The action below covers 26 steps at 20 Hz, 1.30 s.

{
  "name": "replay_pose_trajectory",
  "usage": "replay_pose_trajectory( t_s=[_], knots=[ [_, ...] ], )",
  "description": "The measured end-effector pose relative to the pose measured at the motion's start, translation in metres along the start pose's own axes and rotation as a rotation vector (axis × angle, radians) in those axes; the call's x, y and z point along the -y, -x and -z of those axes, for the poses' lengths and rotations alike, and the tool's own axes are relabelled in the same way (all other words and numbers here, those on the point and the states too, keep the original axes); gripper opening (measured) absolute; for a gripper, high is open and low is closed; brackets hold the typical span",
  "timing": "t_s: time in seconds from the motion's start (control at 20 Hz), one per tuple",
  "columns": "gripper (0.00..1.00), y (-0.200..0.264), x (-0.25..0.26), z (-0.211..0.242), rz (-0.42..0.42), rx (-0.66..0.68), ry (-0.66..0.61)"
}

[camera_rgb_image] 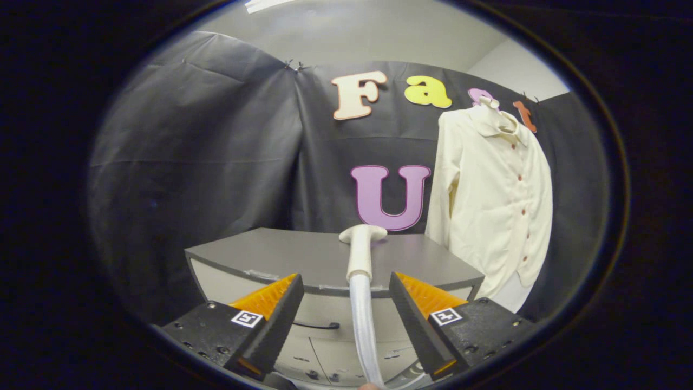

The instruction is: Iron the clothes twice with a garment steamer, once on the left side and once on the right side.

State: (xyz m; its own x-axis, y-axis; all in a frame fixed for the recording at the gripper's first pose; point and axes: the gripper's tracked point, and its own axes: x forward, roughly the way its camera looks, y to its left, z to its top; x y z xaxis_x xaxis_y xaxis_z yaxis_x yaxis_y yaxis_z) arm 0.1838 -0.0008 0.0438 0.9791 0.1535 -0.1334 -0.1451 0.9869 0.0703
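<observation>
A: Where do the gripper [346, 303] fingers stand?
B: Spread wide, pressing on nothing. The clear hose [364, 330] runs up between them with open room on both sides.
A: And the steamer head [361, 244]?
B: White, lying on the grey cabinet [281, 254], its nozzle near the back edge and its handle over the front edge.
A: The clothes?
B: A cream shirt [492, 200] with dark buttons hangs past the cabinet's right edge, against the black cloth [206, 151].

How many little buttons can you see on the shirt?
5 on the cream shirt, down its front: near the collar, chest, middle, lower, near the hem. Folds may hide more. The gripper is open around the steamer.
</observation>
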Motion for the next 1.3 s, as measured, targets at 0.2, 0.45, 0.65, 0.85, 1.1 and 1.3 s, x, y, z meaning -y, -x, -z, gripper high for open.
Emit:
replay_pose_trajectory(
  t_s=[0.2,0.45,0.65,0.85,1.1,1.3],
  knots=[
    [0.96,-0.040,0.008,0.000,-0.023,-0.104,-0.025],
    [0.91,-0.080,0.021,0.002,-0.007,-0.187,-0.010],
    [0.77,-0.102,0.019,0.016,-0.002,-0.265,0.022],
    [0.55,-0.115,0.015,0.033,0.001,-0.350,0.090],
    [0.39,-0.120,0.004,0.034,-0.034,-0.367,0.110],
    [0.33,-0.116,0.006,0.025,-0.059,-0.288,0.098]
  ],
)
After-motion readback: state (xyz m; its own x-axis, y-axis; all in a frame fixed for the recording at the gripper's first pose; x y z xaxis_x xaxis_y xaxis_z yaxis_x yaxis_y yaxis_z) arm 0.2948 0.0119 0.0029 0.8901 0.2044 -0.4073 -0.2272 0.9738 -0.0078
